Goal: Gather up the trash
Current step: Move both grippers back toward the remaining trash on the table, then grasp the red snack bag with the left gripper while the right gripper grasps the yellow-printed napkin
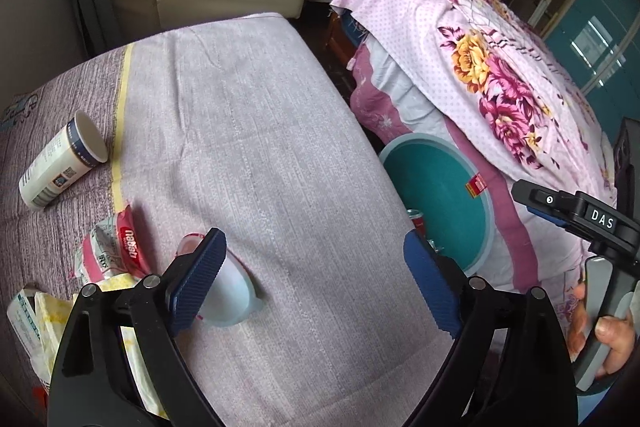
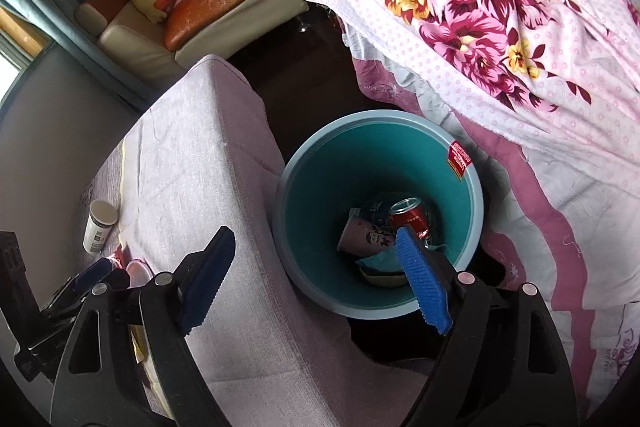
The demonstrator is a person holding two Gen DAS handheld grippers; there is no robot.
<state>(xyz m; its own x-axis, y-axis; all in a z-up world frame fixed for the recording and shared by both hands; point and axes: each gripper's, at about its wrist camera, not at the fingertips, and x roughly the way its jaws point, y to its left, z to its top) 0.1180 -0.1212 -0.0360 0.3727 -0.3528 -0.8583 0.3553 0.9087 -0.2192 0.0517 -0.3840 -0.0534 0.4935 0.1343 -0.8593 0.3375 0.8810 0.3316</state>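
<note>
Your left gripper (image 1: 316,275) gapes empty over the tabletop (image 1: 280,147), cup (image 1: 228,291) behind its left finger; right gripper (image 2: 316,279), spread empty, overhangs the bin (image 2: 332,179).

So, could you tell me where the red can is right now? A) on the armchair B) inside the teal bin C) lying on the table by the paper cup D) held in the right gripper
B: in the right wrist view the red can sits at the bottom of the teal bin beside a pink cup, while the right gripper stands open and empty above it.
</note>
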